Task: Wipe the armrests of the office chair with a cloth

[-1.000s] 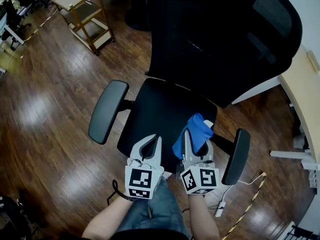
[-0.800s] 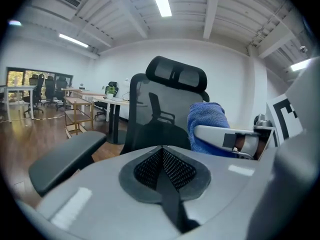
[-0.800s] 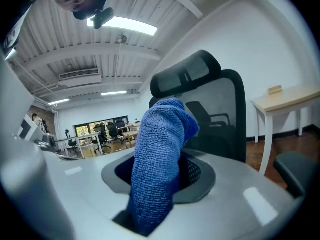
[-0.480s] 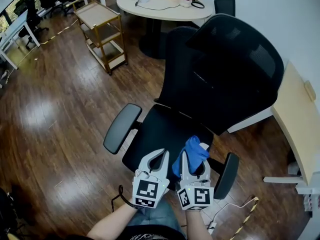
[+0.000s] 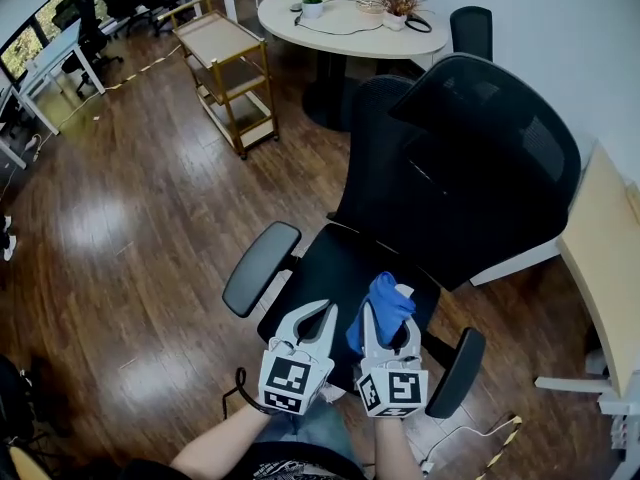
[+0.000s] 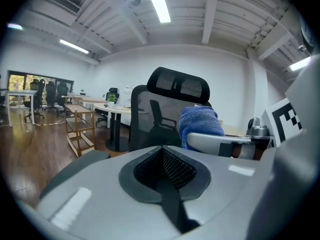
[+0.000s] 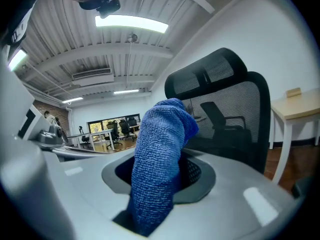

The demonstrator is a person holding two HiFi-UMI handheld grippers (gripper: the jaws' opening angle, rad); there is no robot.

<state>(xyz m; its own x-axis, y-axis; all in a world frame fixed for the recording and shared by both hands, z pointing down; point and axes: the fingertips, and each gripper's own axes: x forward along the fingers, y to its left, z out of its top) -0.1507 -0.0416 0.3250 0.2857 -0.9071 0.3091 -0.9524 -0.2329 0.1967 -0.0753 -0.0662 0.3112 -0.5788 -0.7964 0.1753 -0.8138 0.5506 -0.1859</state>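
The right gripper [image 5: 388, 328] is clamped on a blue cloth [image 5: 381, 303]. In the right gripper view the cloth fills the gap between the jaws and rises above them in a thick fold. The left gripper [image 5: 322, 313] has its jaws pressed together with nothing between them (its own view shows the two pads meeting in one dark seam).

Both grippers are held side by side, close to each other, over the front edge of the black seat [image 5: 325, 263] of the office chair [image 5: 480, 158], whose mesh back stands beyond them. The cloth hangs above the seat and touches neither armrest. In the head view, the left armrest [image 5: 260, 268] lies well to the left of the left gripper. The right armrest [image 5: 455, 373] sits just beside the right gripper, on its right.

Farther off on the wooden floor [image 5: 130, 218] stand a wooden trolley [image 5: 235, 68] and a round table [image 5: 340, 23] with potted plants on it.
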